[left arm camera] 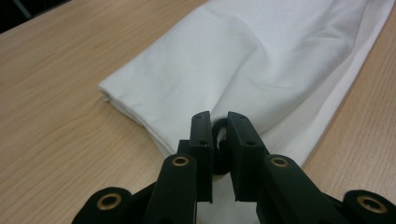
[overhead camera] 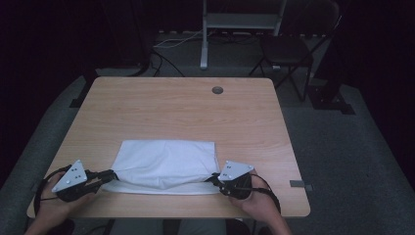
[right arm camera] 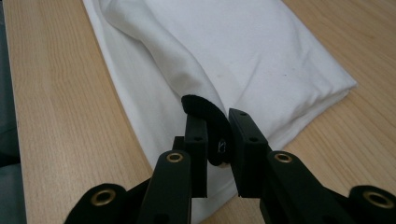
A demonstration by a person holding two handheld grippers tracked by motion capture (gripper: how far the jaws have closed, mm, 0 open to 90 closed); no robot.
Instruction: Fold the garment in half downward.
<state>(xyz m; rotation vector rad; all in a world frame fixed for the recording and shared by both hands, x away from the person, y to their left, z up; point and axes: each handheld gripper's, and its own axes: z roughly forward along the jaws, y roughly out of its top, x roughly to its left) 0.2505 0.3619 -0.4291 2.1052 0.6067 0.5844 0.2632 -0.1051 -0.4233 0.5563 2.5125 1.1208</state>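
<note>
No text, label, brand, number or sign can be read on anything here. A small pale mark sits on a black strap at the folded white cloth (right arm camera: pixel 261 51), too blurred to make out.

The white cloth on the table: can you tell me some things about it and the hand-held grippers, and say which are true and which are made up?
1. The white cloth lies folded on the wooden table. True.
2. The left hand-held gripper is shut on the cloth's edge. True; the left gripper view shows cloth pinched between its jaws.
3. The right hand-held gripper hangs open, far from the cloth. False; it is shut on the cloth at the other end.
4. The cloth is at the far side of the table, by the round hole. False; it lies near the person's edge.
5. The cloth is red. False; it is white.
</note>
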